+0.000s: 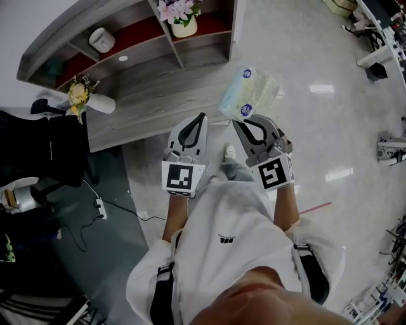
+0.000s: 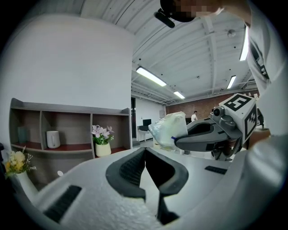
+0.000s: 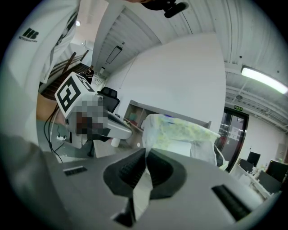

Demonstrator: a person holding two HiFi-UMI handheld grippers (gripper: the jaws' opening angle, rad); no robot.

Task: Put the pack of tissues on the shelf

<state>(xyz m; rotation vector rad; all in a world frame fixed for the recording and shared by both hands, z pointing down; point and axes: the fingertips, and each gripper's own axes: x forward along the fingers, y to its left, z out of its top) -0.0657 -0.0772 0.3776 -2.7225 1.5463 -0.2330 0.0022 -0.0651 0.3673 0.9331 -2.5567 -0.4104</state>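
The right gripper's point(image 3: 145, 152) fingers are clenching on a thin fold of wrapper at the near edge of the pack of tissues point(image 3: 180, 131), and the pack is hanging in the air beyond their tips. In the head view this right gripper point(image 1: 243, 122) is sitting just right of centre, with the pack point(image 1: 250, 92) sticking out above it, over the floor and beside the desk's right end. The left gripper's point(image 2: 145, 151) fingers are pressing together with nothing between them; it point(image 1: 203, 117) is pointing at the desk edge near the frame's centre.

The desk point(image 1: 152, 95) is showing a grey wood-grain top, and a vase of yellow flowers point(image 1: 82, 98) is standing at its left end. Above it, across the upper left, the shelf point(image 1: 176, 54) is running in a curve, grey with red-lined compartments that are holding a white jug point(image 1: 101, 39) and a pot of pink flowers point(image 1: 183, 19). The floor point(image 1: 330, 127) is gleaming pale at the right. A black chair point(image 1: 44, 152) is filling the left edge.

The pack's near end is disappearing behind the fingers. It is looking soft, pale green and white in clear film, with blue round labels too small to read.
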